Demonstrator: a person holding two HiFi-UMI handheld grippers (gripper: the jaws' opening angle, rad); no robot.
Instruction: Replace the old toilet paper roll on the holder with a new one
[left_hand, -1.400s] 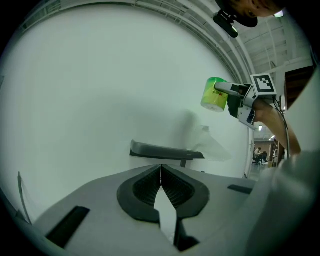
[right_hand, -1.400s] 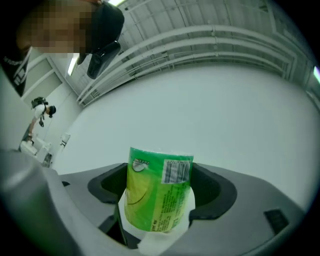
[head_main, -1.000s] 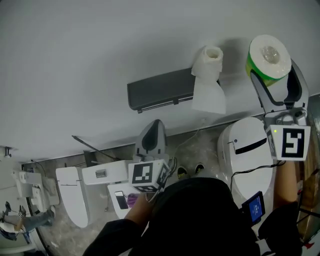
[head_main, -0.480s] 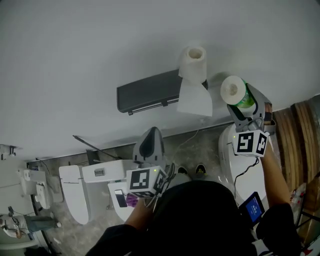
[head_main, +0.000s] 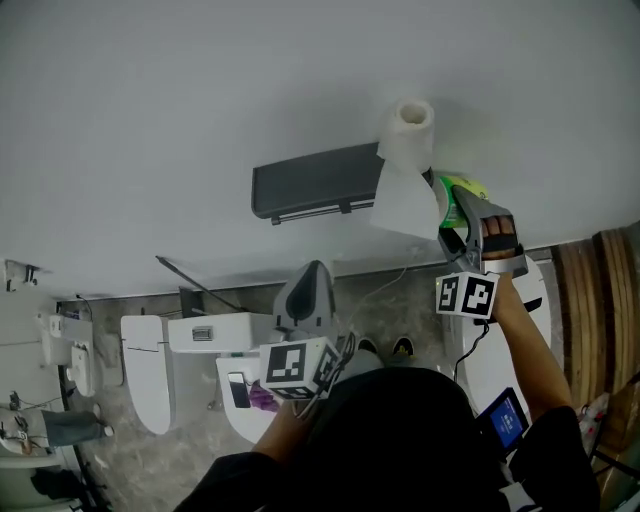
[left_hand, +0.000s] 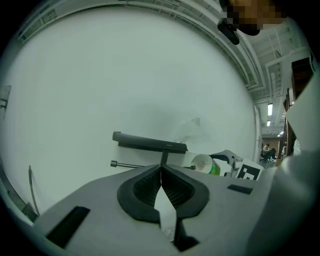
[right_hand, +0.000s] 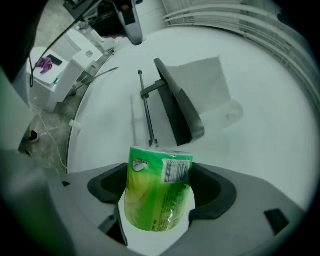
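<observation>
Nearest the body, the left tool (head_main: 310, 275) is held low, its jaws pressed together on nothing. Farther out, the right tool (head_main: 455, 212) is clamped on the green-wrapped new roll (head_main: 460, 190), which has been brought down within the last second from high on the right to just beside the end of the holder (head_main: 315, 183). The rod (right_hand: 146, 107) appears bare, so threading is judged imminent. Beyond, the old roll (head_main: 412, 125) sits atop the holder.

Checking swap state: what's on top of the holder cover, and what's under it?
On the cover's right end sits a white roll, its loose sheet draping down over that end. Underneath, the bar looks bare. What the sheet covers can't be seen.
</observation>
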